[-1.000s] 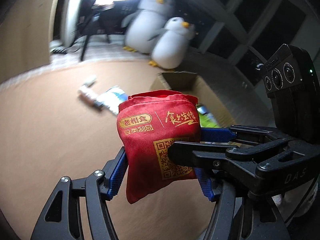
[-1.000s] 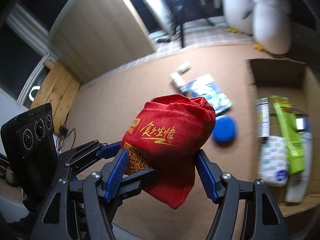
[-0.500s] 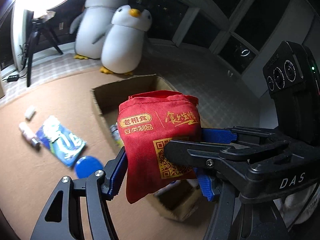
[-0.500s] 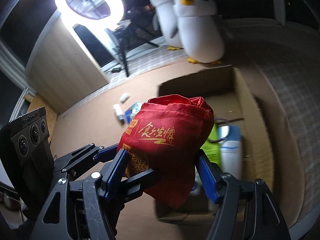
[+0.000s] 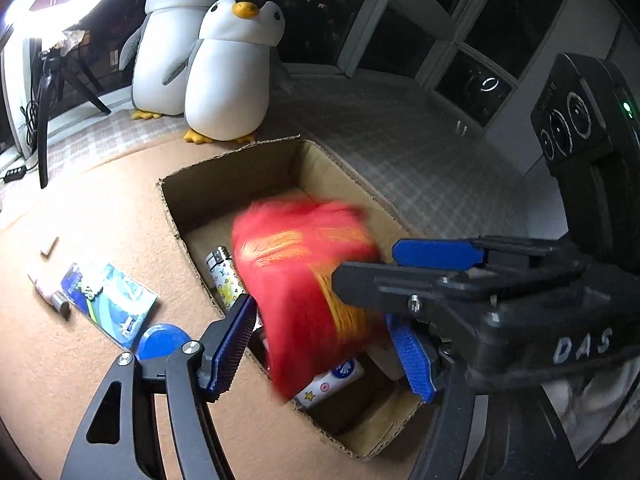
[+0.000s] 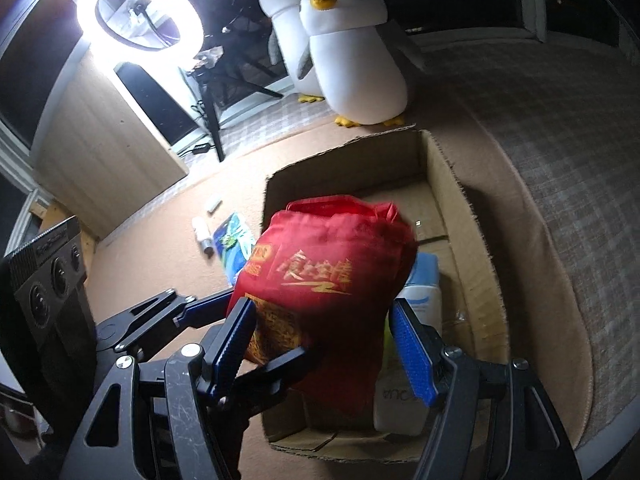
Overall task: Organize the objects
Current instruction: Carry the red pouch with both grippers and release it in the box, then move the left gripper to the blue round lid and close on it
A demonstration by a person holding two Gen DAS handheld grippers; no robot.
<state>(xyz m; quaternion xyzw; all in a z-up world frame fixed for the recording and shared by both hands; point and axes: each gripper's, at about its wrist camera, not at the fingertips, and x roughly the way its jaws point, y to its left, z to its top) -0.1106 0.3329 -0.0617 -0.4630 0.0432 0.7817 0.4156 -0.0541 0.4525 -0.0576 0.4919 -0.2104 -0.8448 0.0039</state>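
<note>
A red cloth pouch with gold print (image 5: 308,280) is motion-blurred above the open cardboard box (image 5: 240,172). Both grippers are open around it: my left gripper (image 5: 324,344) has its blue pads apart from the cloth, and my right gripper (image 6: 324,344) likewise. In the right wrist view the pouch (image 6: 332,280) sits over the box (image 6: 464,216), with the left gripper's fingers crossing under it. The box holds a white bottle (image 6: 416,320), a patterned lighter (image 5: 224,272) and other packs.
On the tan mat left of the box lie a blue packet (image 5: 108,300), a blue disc (image 5: 160,340), a small tube (image 5: 48,296) and a small white stick (image 5: 49,246). Two plush penguins (image 5: 228,72) stand behind the box. A ring light (image 6: 140,12) on a tripod stands far left.
Both grippers opened and the red pouch came loose, now blurred and dropping toward the box. Both views shifted closer over the box.
</note>
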